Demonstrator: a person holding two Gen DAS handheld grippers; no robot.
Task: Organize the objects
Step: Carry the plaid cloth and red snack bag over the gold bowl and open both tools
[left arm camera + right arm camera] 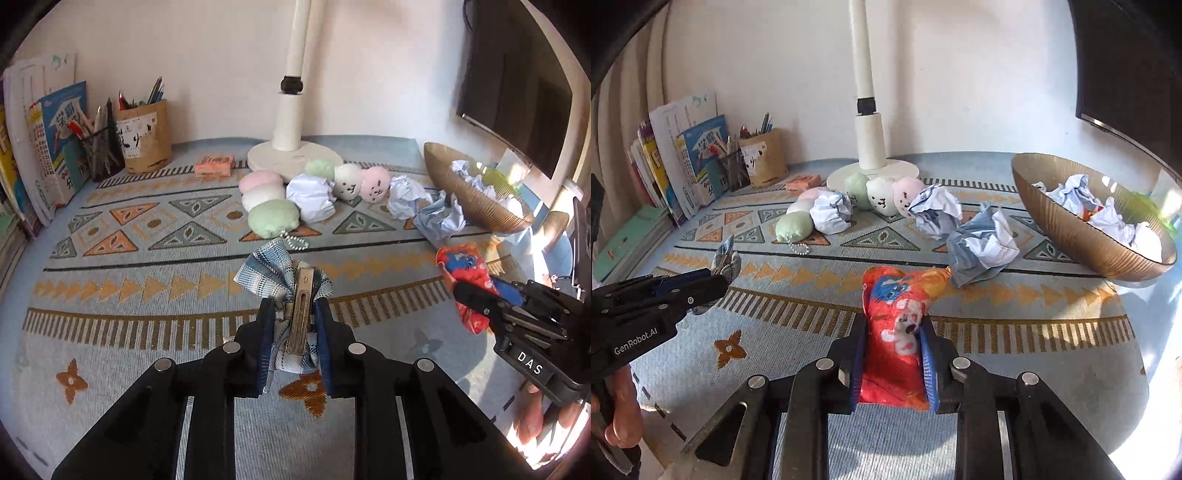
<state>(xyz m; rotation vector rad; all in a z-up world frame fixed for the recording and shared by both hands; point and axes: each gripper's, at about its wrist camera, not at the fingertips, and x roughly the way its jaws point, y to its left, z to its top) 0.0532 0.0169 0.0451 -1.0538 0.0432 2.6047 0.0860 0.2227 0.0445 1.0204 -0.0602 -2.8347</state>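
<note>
My left gripper [294, 308] is shut on a blue plaid bow hair clip [284, 280], metal clip side facing me, held above the patterned cloth. It also shows in the right wrist view [727, 260] at the left. My right gripper [894, 325] is shut on a red and orange printed wrapper [899, 321], which also shows in the left wrist view [466, 273] at the right. Crumpled paper balls [982, 245] lie on the cloth near a brown bowl [1071, 229] that holds more crumpled paper.
Pastel plush toys [271, 201] lie around a white lamp base [291, 155]. Books [55, 147], pen holders [144, 136] and an orange eraser pack [215, 164] stand at the back left. A dark monitor [517, 81] is at the right.
</note>
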